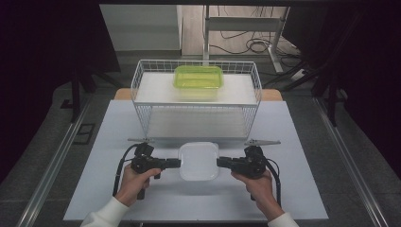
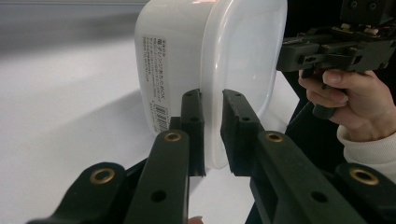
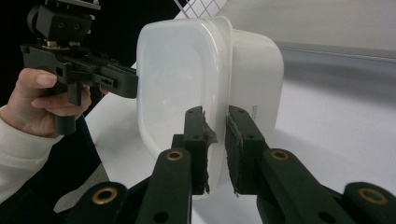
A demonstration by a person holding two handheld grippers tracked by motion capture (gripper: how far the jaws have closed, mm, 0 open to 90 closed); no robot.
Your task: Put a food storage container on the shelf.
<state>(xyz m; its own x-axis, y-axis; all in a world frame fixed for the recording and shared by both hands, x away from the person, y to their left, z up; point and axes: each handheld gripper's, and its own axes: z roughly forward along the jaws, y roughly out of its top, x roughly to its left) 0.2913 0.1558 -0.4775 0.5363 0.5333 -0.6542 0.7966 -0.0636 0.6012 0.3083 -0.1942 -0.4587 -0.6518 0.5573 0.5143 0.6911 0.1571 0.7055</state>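
Left claw clamped on the left rim of a white lidded container, with the black jaws pinching the lid's edge from both sides, as seen close up in the left gripper view. Right claw likewise clenched on the opposite rim, jaws closed over the lid's lip in the right gripper view. Both claws level and pointing inward at each other, with the container between them. Left hand and right hand wrapped around the handles, white sleeves coming in from the near edge of the table. Container translucent white, rounded at the corners, lid on, with a printed label and barcode on one side wall; placed near the middle of the table's width, closer to the near edge than the far one; whether resting on the surface or held just above it cannot be told. Just beyond the container, towards the far edge, a white wire basket of two levels. On the basket's upper shelf, near its middle, a green transparent container with its lid on, well apart from the white one. Past the far edge, floor with loose cables.
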